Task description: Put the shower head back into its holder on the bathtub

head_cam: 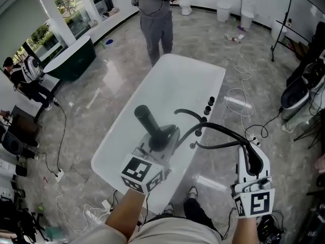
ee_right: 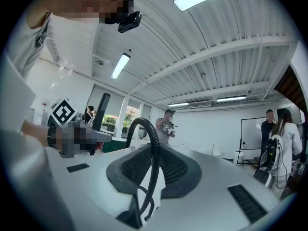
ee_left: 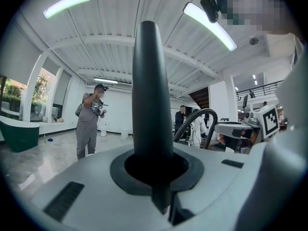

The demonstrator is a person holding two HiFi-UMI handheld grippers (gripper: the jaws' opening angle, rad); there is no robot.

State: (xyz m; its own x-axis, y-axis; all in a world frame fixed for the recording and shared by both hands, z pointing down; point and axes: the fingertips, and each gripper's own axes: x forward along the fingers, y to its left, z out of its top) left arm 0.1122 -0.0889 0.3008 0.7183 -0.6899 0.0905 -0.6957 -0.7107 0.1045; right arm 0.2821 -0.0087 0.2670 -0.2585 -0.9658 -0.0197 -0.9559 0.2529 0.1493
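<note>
Left gripper [head_cam: 163,136] clenched on shower head [head_cam: 145,116], right gripper [head_cam: 252,150] grasping hose [head_cam: 223,130] — hose drag could twist the head wide of the fittings [head_cam: 208,105] at two o'clock.

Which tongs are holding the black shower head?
The left tongs, at the head view's left, clamp the black shower head; the right tongs grip only its hose.

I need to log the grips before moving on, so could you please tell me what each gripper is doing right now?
Left gripper: shut on the shower head.
Right gripper: shut on the hose.
</note>
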